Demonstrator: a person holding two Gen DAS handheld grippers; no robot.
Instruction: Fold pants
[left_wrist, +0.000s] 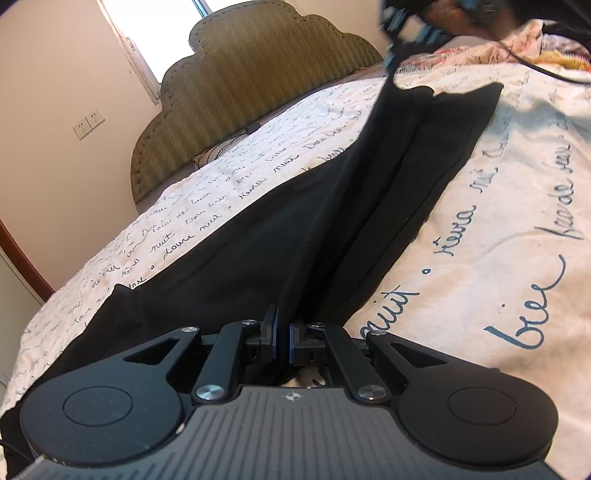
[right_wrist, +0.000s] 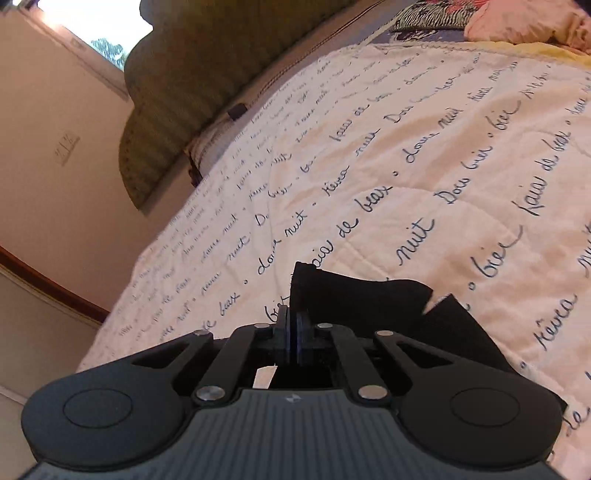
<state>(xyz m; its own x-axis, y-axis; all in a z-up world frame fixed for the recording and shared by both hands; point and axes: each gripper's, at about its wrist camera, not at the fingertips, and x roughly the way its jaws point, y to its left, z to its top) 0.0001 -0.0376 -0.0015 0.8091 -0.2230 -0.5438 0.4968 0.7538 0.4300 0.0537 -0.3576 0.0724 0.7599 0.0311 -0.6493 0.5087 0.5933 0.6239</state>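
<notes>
Black pants (left_wrist: 332, 206) lie stretched along a white bedspread (left_wrist: 498, 221) printed with blue script. My left gripper (left_wrist: 283, 332) is shut on a raised fold of the pants at the near end. The lifted edge runs taut up to my right gripper (left_wrist: 393, 48), seen blurred at the top of the left wrist view. In the right wrist view my right gripper (right_wrist: 291, 332) is shut on the black cloth (right_wrist: 369, 302) at the leg end, with the bedspread (right_wrist: 406, 166) beyond it.
An olive padded headboard (left_wrist: 251, 81) stands at the far side, with a wall, window and socket (left_wrist: 88, 123) behind. Crumpled colourful bedding (right_wrist: 517, 18) lies at the far right. A small dark object (right_wrist: 236, 110) sits by the headboard.
</notes>
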